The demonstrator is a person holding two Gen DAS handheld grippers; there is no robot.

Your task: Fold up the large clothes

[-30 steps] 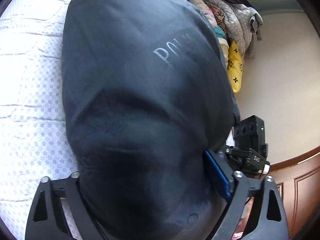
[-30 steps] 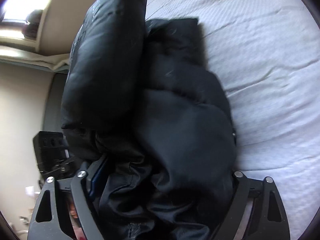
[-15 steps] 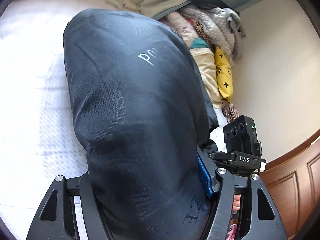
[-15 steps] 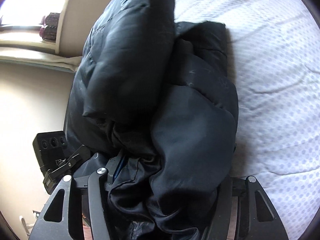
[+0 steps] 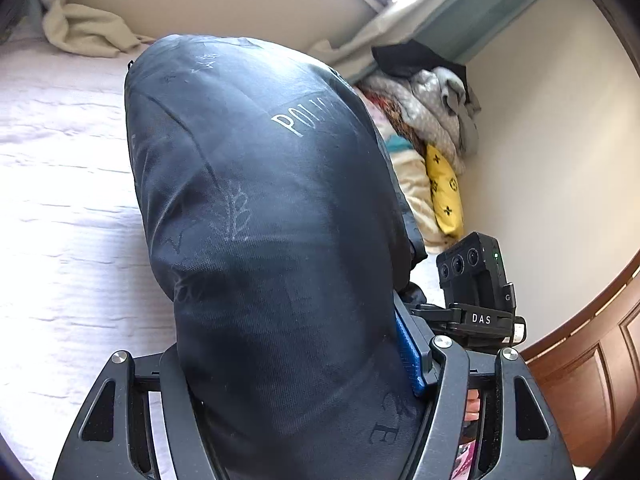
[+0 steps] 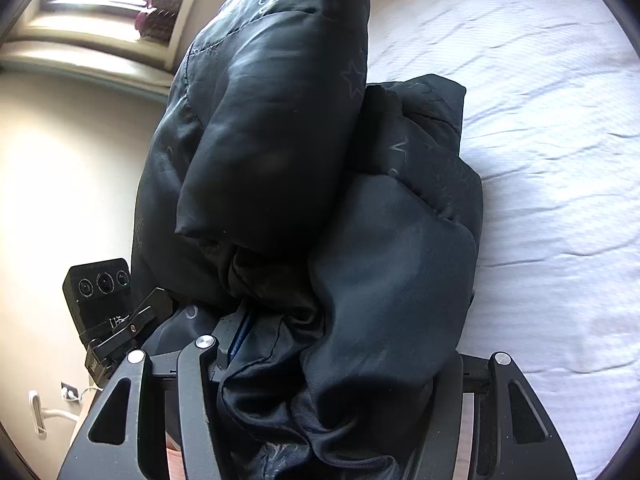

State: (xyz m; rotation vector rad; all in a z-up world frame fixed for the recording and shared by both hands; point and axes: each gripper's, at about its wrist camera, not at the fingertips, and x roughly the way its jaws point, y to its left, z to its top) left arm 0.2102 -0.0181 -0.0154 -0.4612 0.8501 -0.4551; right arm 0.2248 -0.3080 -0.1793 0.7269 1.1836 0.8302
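The left gripper (image 5: 304, 408) is clamped on a thick fold of the black jacket (image 5: 260, 220), its jaws pressed into the padding on both sides. The right gripper (image 6: 328, 400) likewise grips a bunched roll of the same jacket (image 6: 320, 200), fabric filling the gap between its jaws. In the left view the jacket bulges from 6 o'clock up to 12 (white lettering shows near the top). At 3 o'clock sits the other gripper's camera (image 5: 476, 276). The bed (image 5: 60, 220) lies at 9 o'clock under the jacket. Farther off, at 1 o'clock, a clothes pile (image 5: 424, 128) leans against the wall (image 5: 552, 140).
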